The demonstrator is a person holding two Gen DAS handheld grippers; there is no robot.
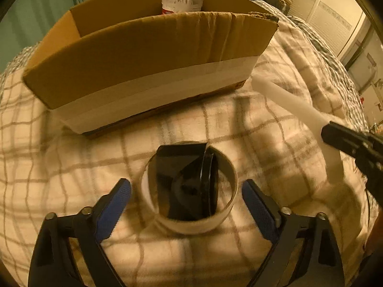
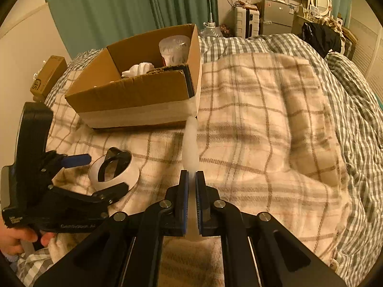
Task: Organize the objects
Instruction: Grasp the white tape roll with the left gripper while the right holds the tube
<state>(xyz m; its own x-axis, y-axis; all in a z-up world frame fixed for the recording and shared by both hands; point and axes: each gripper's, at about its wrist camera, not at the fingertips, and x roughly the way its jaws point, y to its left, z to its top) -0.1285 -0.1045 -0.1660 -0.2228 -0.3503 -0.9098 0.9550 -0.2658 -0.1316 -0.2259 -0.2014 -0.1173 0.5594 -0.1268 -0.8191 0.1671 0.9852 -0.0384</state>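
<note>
A white round holder with a black insert lies on the plaid blanket, between the open blue-padded fingers of my left gripper; it also shows in the right wrist view. My right gripper is shut on a long white stick-like object, held above the blanket and pointing at the box corner; in the left wrist view the stick shows at the right. A cardboard box stands beyond, holding a clear plastic jar and a white item.
The plaid blanket covers a bed with a checked duvet behind. A small brown carton sits at the left. Green curtains, a suitcase and furniture stand at the back.
</note>
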